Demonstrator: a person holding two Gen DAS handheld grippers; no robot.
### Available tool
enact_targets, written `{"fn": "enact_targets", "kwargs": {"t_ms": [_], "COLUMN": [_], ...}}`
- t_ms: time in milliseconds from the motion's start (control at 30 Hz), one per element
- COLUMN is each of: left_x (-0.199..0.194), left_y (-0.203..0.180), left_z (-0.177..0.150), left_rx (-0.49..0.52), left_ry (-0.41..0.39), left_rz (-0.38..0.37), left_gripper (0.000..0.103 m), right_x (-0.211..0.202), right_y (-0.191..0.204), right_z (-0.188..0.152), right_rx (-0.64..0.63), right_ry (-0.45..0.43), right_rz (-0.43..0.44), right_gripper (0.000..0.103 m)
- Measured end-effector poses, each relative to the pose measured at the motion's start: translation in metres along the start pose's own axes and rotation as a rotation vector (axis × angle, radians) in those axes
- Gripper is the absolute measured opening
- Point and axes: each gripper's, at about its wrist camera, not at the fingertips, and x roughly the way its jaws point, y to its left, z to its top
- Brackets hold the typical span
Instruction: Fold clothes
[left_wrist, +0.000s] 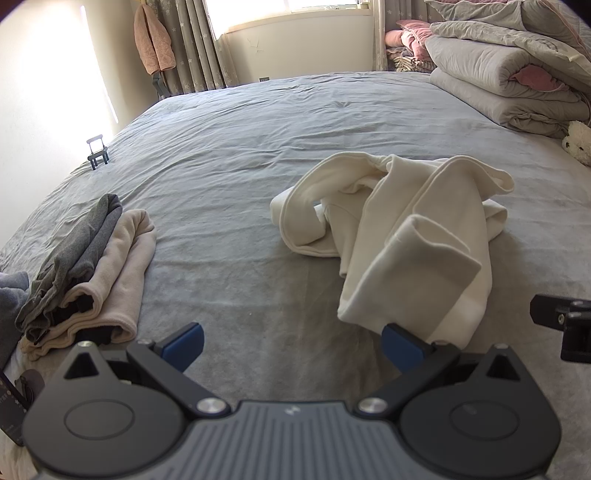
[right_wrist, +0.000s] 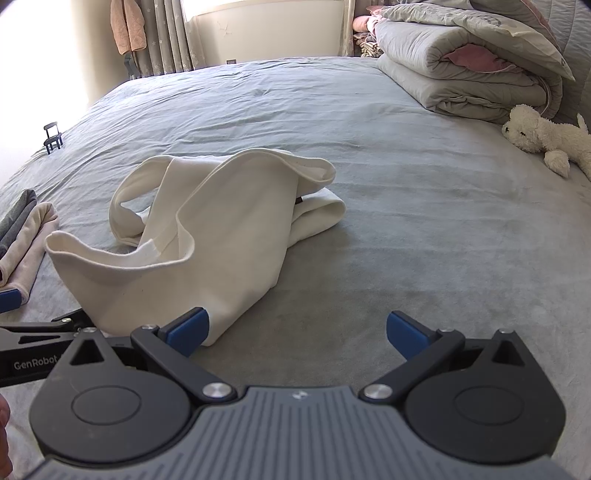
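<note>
A crumpled cream garment (left_wrist: 399, 229) lies on the grey bed, ahead and to the right in the left wrist view, ahead and to the left in the right wrist view (right_wrist: 207, 236). My left gripper (left_wrist: 293, 345) is open and empty, its right fingertip (left_wrist: 400, 343) close to the garment's near hem. My right gripper (right_wrist: 297, 334) is open and empty, its left fingertip (right_wrist: 188, 330) beside the garment's near corner. The left gripper's body shows at the left edge of the right wrist view (right_wrist: 33, 343).
A stack of folded grey and beige clothes (left_wrist: 85, 273) lies at the left. Folded quilts (right_wrist: 469, 62) and a white plush dog (right_wrist: 543, 138) are at the far right. A small black stand (left_wrist: 98, 147) sits near the bed's left edge. The grey bedsheet (right_wrist: 424, 221) spreads around.
</note>
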Motion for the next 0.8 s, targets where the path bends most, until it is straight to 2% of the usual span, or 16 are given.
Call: {"fn": "enact_targets", "kwargs": {"t_ms": [800], "left_x": [0.0069], "left_y": [-0.0004], "left_z": [-0.0008], "left_rx": [-0.009], "left_ry": [0.005], "left_rz": [0.007], "left_gripper": [0.103], "right_x": [0.0026], "right_y": [-0.0014], "right_z": [0.0000], "right_rx": [0.000], "right_ry": [0.004], "right_rz": [-0.009], "right_gripper": [0.103]}}
